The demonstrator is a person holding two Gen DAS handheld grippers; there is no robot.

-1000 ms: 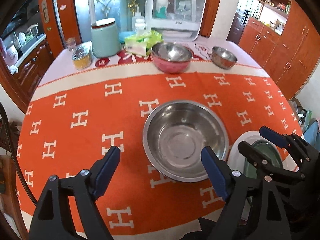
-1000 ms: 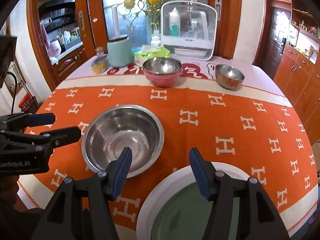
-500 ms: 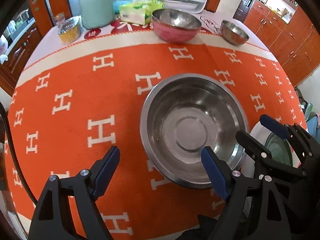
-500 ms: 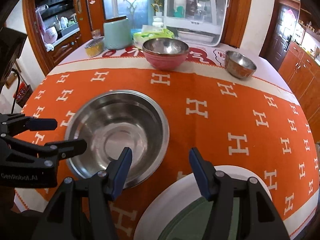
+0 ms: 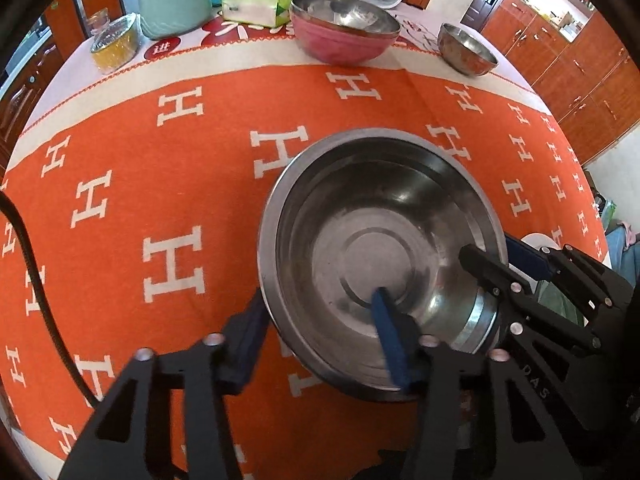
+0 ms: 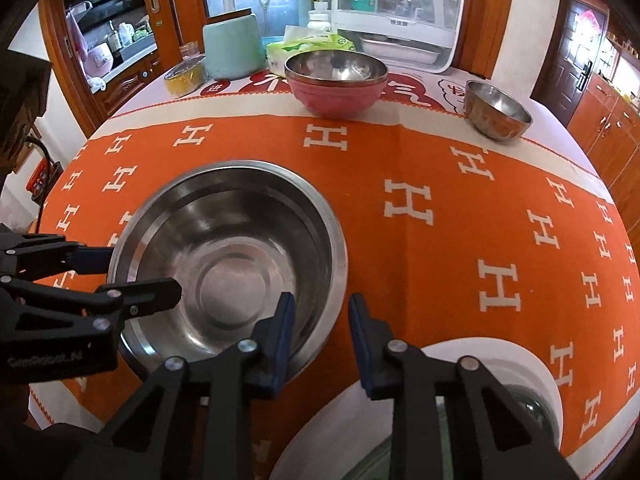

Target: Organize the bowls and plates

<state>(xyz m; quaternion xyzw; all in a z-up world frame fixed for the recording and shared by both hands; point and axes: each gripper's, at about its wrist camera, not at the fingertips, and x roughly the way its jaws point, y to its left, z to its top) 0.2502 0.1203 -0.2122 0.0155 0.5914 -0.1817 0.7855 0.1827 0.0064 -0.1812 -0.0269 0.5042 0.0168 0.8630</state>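
Observation:
A large steel bowl [image 5: 380,240] [image 6: 228,248] sits on the orange cloth near the table's front. My left gripper [image 5: 320,332] straddles its near-left rim, one finger inside and one outside, jaws still apart. My right gripper [image 6: 320,320] straddles its near-right rim the same way, narrowed but not clamped. A white plate with a green centre [image 6: 440,408] lies under the right gripper. A pink bowl with a steel bowl nested in it [image 6: 336,80] and a small steel bowl [image 6: 496,110] stand at the back.
At the table's far edge stand a mint canister [image 6: 234,46], a tissue pack [image 6: 308,46], a yellow-filled glass jar [image 6: 186,74] and a white dish cabinet [image 6: 400,8]. Wooden cabinets line the right side.
Both grippers moved forward and down onto the large bowl's rim, one from each side, and both jaws narrowed around it.

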